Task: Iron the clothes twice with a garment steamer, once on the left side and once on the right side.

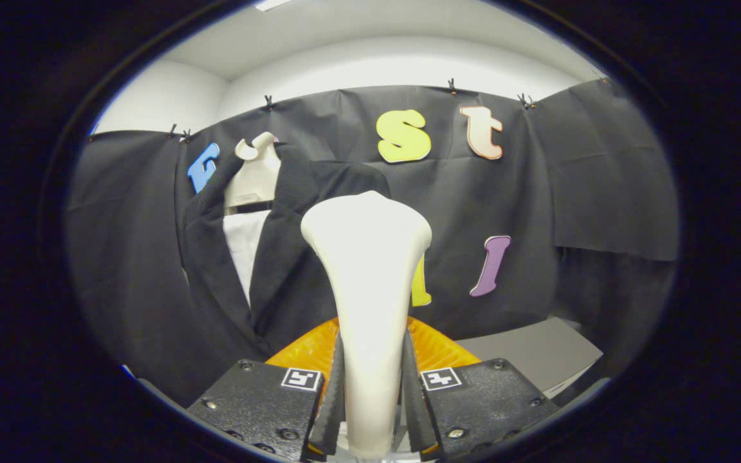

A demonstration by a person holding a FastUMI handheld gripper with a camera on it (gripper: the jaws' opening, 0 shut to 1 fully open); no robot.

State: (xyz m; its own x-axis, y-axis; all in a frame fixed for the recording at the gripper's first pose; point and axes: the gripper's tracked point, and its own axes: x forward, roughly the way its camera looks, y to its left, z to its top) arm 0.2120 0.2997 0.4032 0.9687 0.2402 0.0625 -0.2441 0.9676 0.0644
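Gripping: the gripper (pixel 372 402) is clenching the garment steamer (pixel 368 283) by its narrow neck, both fingers (pixel 334 402) pressing on its sides.
Steamer position: it is standing upright between the fingers, its wide head flaring just in front of the dark jacket (pixel 280 257).
Clothes: the jacket is hanging over a white shirt (pixel 245 247) on a pale mannequin bust (pixel 256 173), against the booth's black cloth wall (pixel 538 212), left of the steamer head.
Handling: the steamer is looking like smooth, rigid plastic, likely slippery, so I judge the waisted neck the surest hold; the jacket fabric is looking soft and will probably be yielding under the head.
Beneath: an orange ribbed object (pixel 309 350) is showing behind the neck; I cannot tell what it is.
Writing: no brand or label is showing on the steamer or the clothes.
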